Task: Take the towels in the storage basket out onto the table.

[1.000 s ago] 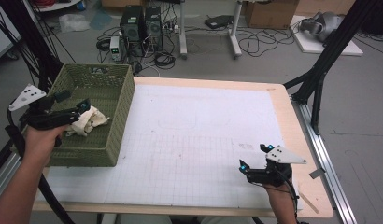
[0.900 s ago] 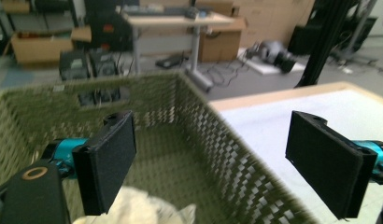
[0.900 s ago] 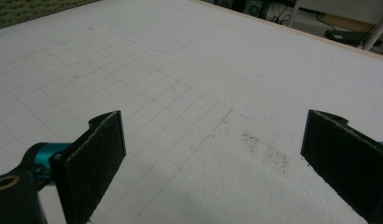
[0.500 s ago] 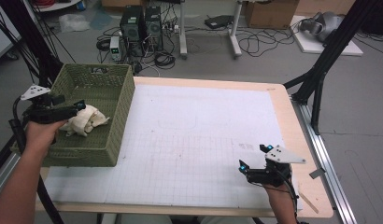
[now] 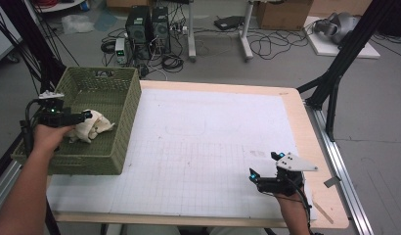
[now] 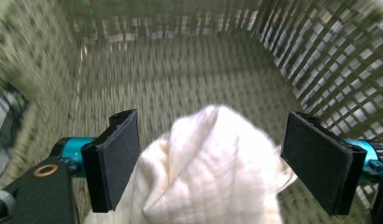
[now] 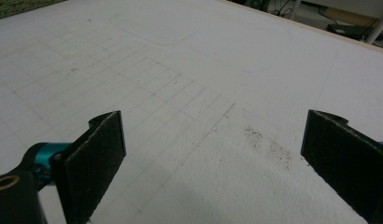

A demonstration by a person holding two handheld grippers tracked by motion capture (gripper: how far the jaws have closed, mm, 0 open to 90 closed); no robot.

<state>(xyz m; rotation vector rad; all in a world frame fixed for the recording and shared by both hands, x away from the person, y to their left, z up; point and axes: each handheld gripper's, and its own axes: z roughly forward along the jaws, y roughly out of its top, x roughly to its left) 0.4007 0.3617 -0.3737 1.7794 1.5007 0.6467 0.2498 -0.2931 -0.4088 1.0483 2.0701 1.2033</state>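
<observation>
Where woven basket (image 6: 315, 56) walls rise, claw (image 6: 210, 161) straddles crumpled cloth (image 6: 213, 172)

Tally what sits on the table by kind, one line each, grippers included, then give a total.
Green woven basket: 1
Cream cloth inside the basket: 1
Handheld grippers: 2, the left gripper open around the cloth, its jaws just closing a little, and the right gripper open over the white mat
Total: 4
</observation>
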